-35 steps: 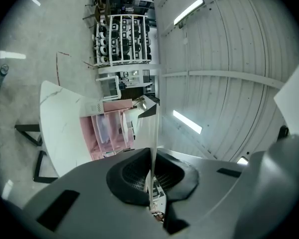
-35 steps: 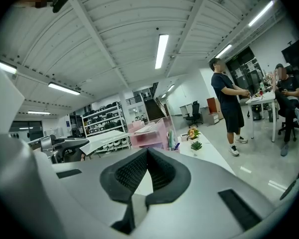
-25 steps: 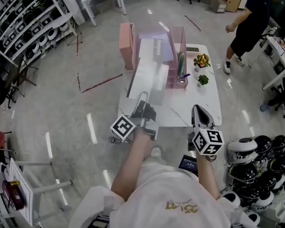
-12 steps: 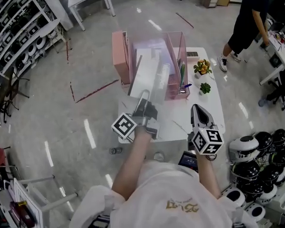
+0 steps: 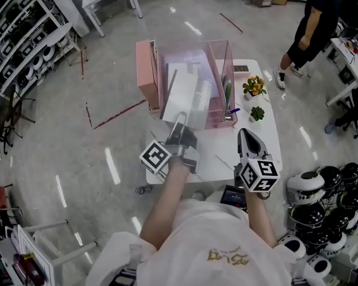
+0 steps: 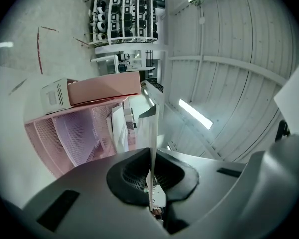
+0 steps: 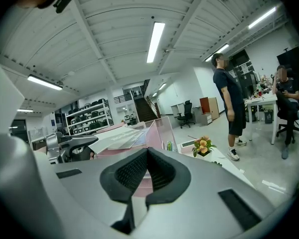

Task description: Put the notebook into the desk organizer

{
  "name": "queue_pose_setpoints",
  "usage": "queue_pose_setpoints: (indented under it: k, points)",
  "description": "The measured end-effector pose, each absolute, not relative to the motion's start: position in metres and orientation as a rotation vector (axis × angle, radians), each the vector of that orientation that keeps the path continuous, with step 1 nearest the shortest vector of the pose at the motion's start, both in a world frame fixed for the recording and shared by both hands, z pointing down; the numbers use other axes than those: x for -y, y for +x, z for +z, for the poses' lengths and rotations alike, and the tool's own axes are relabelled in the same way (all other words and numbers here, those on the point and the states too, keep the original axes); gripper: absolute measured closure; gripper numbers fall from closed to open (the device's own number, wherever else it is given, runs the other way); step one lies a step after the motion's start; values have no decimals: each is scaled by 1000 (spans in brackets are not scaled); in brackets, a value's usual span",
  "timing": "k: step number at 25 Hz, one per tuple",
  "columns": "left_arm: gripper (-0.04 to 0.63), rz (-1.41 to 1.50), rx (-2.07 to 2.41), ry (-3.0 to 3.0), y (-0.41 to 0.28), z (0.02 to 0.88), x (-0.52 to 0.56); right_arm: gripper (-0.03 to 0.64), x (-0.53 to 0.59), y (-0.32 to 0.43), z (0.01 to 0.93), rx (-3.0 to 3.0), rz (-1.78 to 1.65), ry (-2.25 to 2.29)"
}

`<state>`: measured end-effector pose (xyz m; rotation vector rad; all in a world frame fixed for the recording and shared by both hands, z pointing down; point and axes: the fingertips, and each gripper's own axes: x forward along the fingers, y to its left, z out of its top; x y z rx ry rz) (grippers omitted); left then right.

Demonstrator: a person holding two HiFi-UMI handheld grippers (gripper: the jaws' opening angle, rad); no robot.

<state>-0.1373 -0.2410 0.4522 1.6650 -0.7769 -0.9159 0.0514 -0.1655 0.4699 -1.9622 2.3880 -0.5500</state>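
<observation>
- the thin white soft-cover notebook (image 5: 185, 97) is off the table, pinched at its near edge and slanting away over the pink desk organizer (image 5: 147, 70); i cannot tell whether its far edge has entered a slot yet.
- the left gripper (image 5: 180, 123) is clenched on the notebook: in the left gripper view the cover runs edge-on between the ribbed black pads, which press it from both sides.
- the right gripper (image 5: 247, 136) hangs near the right part of the table, apart from everything; in the right gripper view its jaws are pressed together with nothing between them.
- handling, as i judge it: the notebook looks light and flat, stiff enough to hold its plane from one edge, though the free end may droop or fan open. the smooth cover could slip, so a firm pinch near the spine or the middle of the near edge suits it, guiding it edge-first.
- the organizer combines a solid matte pink box on its left with see-through pink walls and fine mesh dividers that form narrow upright slots; papers stand in some, and pens (image 5: 228, 92) fill a small compartment on the right.
- the narrow slots leave little room, so a tilted notebook could catch on a divider.
- the white table (image 5: 227, 151) is smooth and glossy; a small pot of yellow flowers (image 5: 253, 86) and a tiny green plant (image 5: 257, 113) stand to the organizer's right.
</observation>
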Motion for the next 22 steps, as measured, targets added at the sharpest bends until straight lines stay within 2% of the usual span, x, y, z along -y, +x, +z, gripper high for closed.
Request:
queue_pose_setpoints:
  k: [22]
  points:
    - [568, -851, 1080, 1589, -117, 478, 290, 604, 236, 93, 483, -2502, -658, -1770]
